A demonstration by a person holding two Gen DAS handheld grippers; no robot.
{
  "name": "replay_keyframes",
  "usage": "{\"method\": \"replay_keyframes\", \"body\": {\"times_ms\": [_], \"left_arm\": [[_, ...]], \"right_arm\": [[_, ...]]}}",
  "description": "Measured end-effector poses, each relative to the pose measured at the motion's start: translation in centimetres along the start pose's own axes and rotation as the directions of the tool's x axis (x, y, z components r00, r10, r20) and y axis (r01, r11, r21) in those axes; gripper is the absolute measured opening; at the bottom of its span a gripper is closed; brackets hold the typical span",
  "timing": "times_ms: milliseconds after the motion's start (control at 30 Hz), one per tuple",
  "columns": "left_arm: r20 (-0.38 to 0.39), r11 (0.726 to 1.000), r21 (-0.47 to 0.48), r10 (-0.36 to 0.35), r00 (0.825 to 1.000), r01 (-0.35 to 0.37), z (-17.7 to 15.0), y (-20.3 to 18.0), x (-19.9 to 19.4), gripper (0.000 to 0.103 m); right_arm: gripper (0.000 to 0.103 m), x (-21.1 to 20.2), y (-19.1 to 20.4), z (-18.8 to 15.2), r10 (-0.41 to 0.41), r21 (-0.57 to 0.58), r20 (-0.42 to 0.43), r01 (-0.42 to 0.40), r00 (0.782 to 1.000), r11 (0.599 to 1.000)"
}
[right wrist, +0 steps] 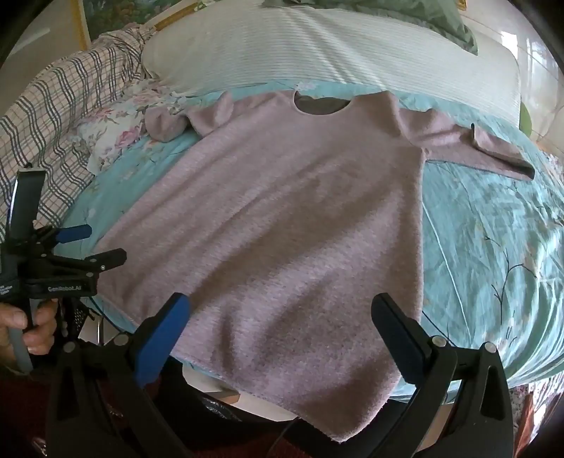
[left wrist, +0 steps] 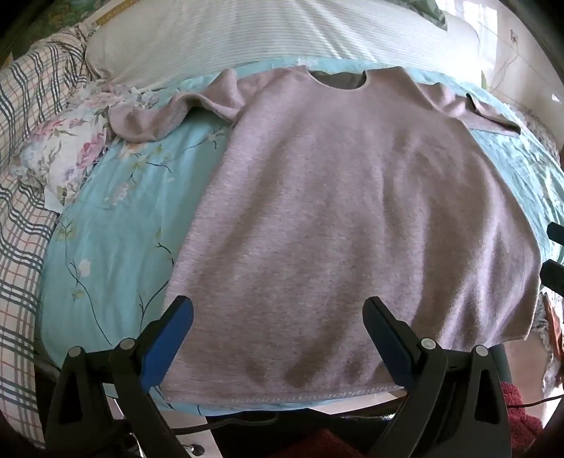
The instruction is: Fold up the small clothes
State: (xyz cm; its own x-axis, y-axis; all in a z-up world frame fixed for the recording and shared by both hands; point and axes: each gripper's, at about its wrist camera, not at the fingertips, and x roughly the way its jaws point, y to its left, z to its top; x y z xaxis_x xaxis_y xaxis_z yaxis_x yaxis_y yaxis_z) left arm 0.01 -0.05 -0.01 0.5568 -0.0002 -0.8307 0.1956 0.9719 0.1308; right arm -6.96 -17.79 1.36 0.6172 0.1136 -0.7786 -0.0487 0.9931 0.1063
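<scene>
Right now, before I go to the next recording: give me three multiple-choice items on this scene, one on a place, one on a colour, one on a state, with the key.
1. Where does the sweater lie?
A. on the floral sheet
B. on the white pillow
C. on the floor

2. What colour is the sweater?
A. green
B. dusty pink
C. navy

3. How do the left gripper and right gripper stand?
A. both shut on the hem
B. one shut, one open
C. both open, holding nothing

Key: 1 A, it is spread flat on the turquoise sheet, neck toward the pillow. 2 B, pinkish-mauve knit in both views. 3 C, both pairs of fingers stand wide apart over the hem.
</scene>
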Motion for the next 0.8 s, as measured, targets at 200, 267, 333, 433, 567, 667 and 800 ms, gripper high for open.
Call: {"method": "replay_keyframes", "body": {"times_ms": [200,267,333,433,567,667,800], "left_arm": [[-0.002,1.000,-0.006,0.007,1.000,-0.007,-0.1,-0.7,0.0,0.097],[-0.001,1.000,-0.008,0.008,1.000,-0.008,-0.2,-0.9,-0.2,0.097],[-0.003,1.000,-0.011,0.009,1.000,-0.009,-0.2,-1.2,-0.2,0.097],[0.003,1.000,-0.006,0.005,1.000,-0.005,-0.1,-0.8,0.1,0.097],[0.012,1.000,-0.007,-0.002,1.000,0.002,-0.2,0.2,0.0,0.097],[0.027,1.000,-0.015,-0.010,1.000,0.011,-0.2,0.3,0.0,0.097],[0.019,1.000,-0.009,-0.004,1.000,0.005,-0.1,0.2,0.1,0.097]], "right_arm": [[0.103,-0.3,0.6,-0.3,-0.006,0.003,0.024,0.006,1.000,1.000],[0.103,-0.2,0.6,-0.2,0.001,0.013,-0.003,-0.001,1.000,1.000],[0.103,0.1,0.5,-0.3,-0.007,0.009,-0.016,0.007,1.000,1.000],[0.102,0.0,0.5,-0.3,-0.009,0.002,0.007,0.009,1.000,1.000],[0.102,-0.1,0.6,0.0,-0.001,0.006,0.007,0.001,1.000,1.000],[0.102,-0.1,0.6,0.1,0.002,0.010,-0.009,-0.002,1.000,1.000],[0.102,-0.1,0.8,0.2,0.004,0.011,-0.021,-0.004,1.000,1.000]]}}
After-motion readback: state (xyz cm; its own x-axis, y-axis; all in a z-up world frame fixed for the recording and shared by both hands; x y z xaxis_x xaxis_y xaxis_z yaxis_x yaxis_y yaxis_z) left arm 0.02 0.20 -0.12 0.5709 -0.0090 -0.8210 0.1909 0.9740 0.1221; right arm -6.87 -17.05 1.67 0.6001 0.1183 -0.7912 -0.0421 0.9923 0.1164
